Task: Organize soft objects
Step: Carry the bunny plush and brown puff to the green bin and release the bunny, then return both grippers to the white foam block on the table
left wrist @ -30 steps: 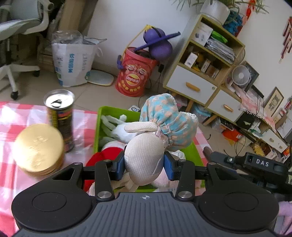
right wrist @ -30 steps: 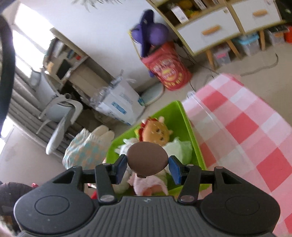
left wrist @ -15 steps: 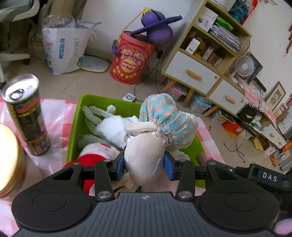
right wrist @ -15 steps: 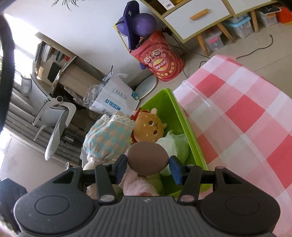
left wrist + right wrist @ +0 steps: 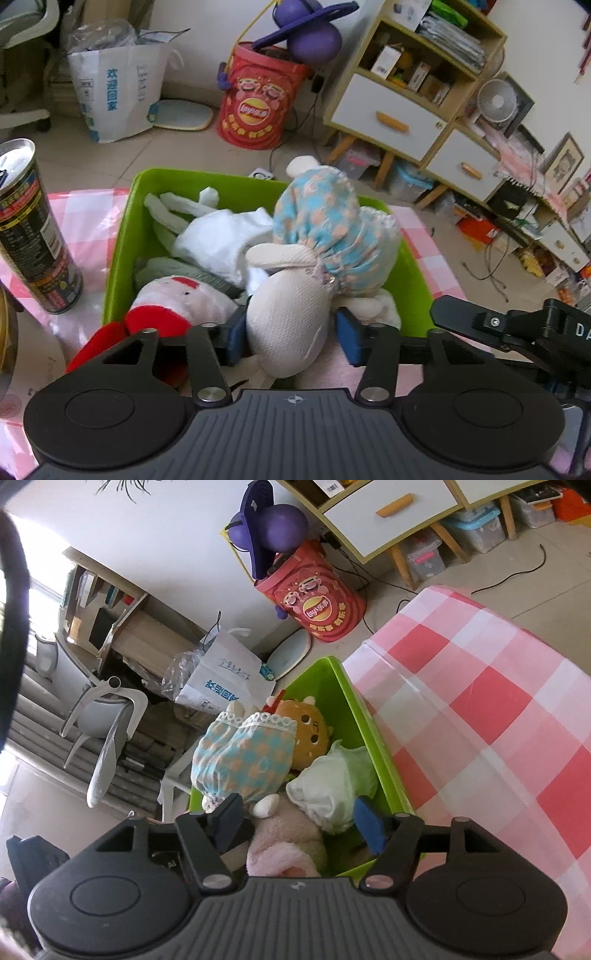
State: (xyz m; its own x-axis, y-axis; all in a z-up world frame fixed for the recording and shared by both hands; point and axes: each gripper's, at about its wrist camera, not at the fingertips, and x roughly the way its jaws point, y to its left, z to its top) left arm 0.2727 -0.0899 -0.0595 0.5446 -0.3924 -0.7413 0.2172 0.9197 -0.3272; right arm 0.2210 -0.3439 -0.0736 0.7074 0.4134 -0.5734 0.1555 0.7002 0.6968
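Your left gripper [image 5: 290, 338] is opening: the cream bunny doll [image 5: 288, 321] in the blue dress sits between its jaws, over the green bin [image 5: 122, 236]. Your right gripper [image 5: 297, 825] is opening too, nothing gripped, above the pink plush [image 5: 284, 843] in the bin

Glossy plastic bin [image 5: 122, 236]; woven-cloth doll [image 5: 288, 317].

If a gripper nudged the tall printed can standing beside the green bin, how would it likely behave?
The can is tall and narrow and stands upright on the checked cloth, so a push near its top would probably tip it. Once on its side it would likely roll. Its rigid wall should not dent like the plush toys in the bin.
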